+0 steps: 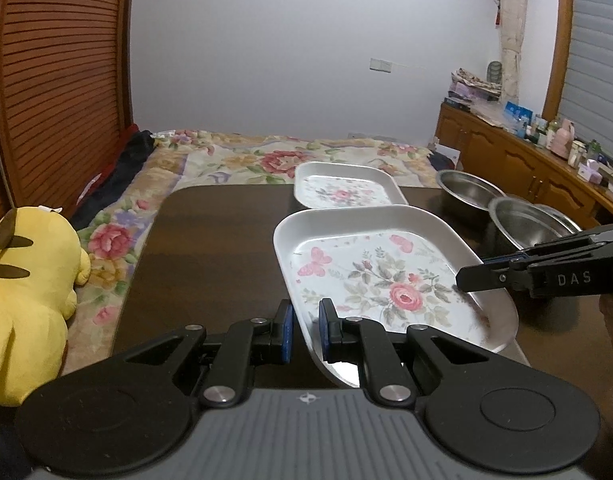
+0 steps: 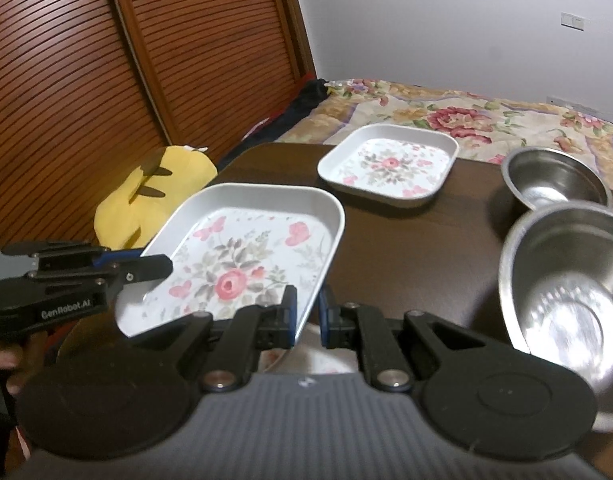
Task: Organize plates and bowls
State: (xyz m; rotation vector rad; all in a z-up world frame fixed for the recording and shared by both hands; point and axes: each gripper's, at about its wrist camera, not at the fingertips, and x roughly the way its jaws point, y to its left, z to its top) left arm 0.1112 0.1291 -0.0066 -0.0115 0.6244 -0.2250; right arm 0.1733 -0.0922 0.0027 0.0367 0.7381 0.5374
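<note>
The near floral plate [image 1: 370,280] was held above the dark surface [image 1: 210,248], tilted, its long axis running toward the bed [image 1: 242,160]. The left gripper [image 1: 305,320] had its jaws clamped on the near-left rim; the right gripper [image 2: 306,312] had its jaws seemingly clamped on the opposite rim. A second floral plate [image 2: 390,164] and two steel bowls [image 2: 554,184] lay beyond.

Yellow plush toy [image 1: 26,304] lay left of the dark desk [image 1: 210,248], on the floral bedspread [image 1: 266,160]; slatted wooden doors [image 2: 106,80] behind, cluttered wooden cabinet [image 1: 526,160] at right.
</note>
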